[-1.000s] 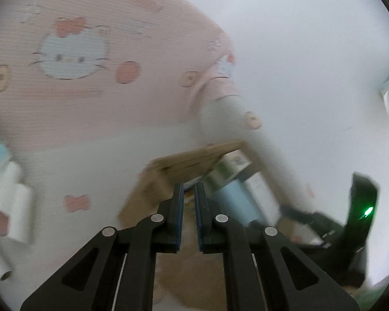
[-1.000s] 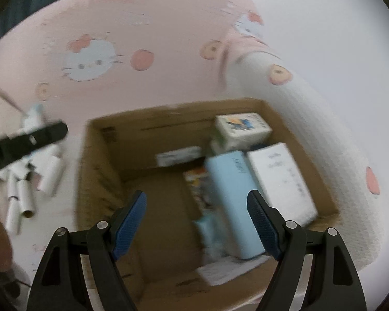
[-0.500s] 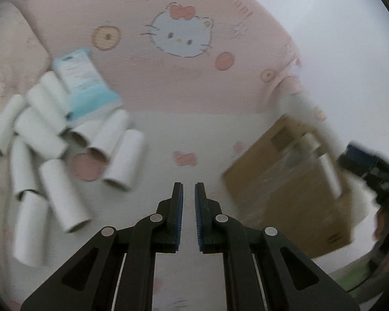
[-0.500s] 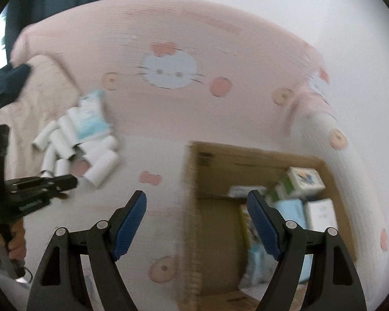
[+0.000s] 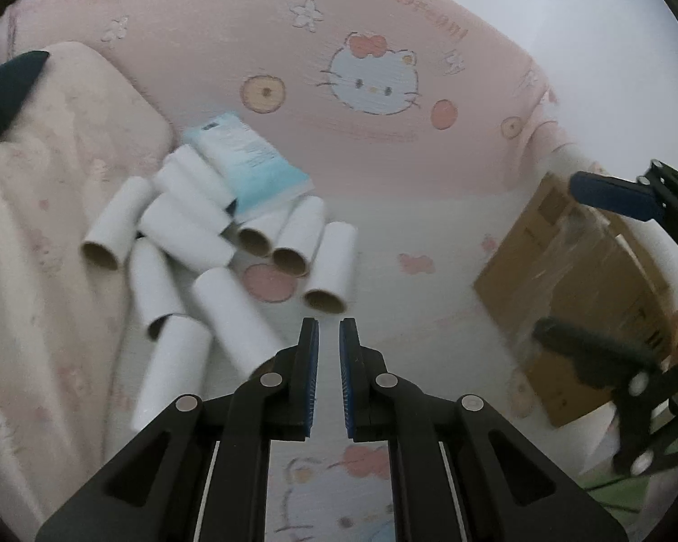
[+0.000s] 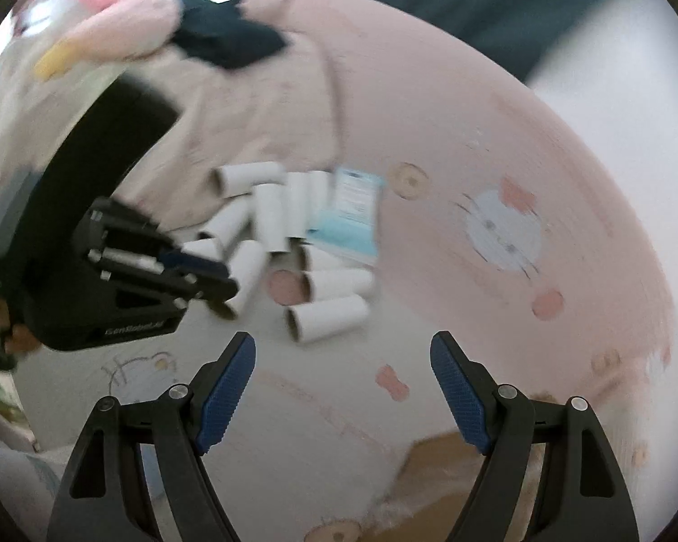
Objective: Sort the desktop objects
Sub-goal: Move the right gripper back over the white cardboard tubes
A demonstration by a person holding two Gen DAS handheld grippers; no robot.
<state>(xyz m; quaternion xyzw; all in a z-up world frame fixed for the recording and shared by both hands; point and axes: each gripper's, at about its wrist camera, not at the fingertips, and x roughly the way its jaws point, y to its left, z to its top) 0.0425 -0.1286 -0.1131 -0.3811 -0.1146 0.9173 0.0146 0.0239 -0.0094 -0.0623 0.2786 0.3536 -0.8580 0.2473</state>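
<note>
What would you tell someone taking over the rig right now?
Left tool: nearly shut, holds nothing, aimed near the tubes.
Right tool: open, holds nothing, also facing the pile.
Tubes lie heaped on the sheet, a blue pack at the far edge of the heap.
Box sits to the right; its contents are not visible now.
Left: tubes and pack are not yet picked up.

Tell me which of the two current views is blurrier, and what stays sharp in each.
Right wrist view: heavily smeared; white cardboard tubes and light blue packet streak, only its blue-padded fingers stay crisp. Left wrist view: clearer; tubes readable, brown cardboard box at the edge soft, fisheye bending everything.
</note>
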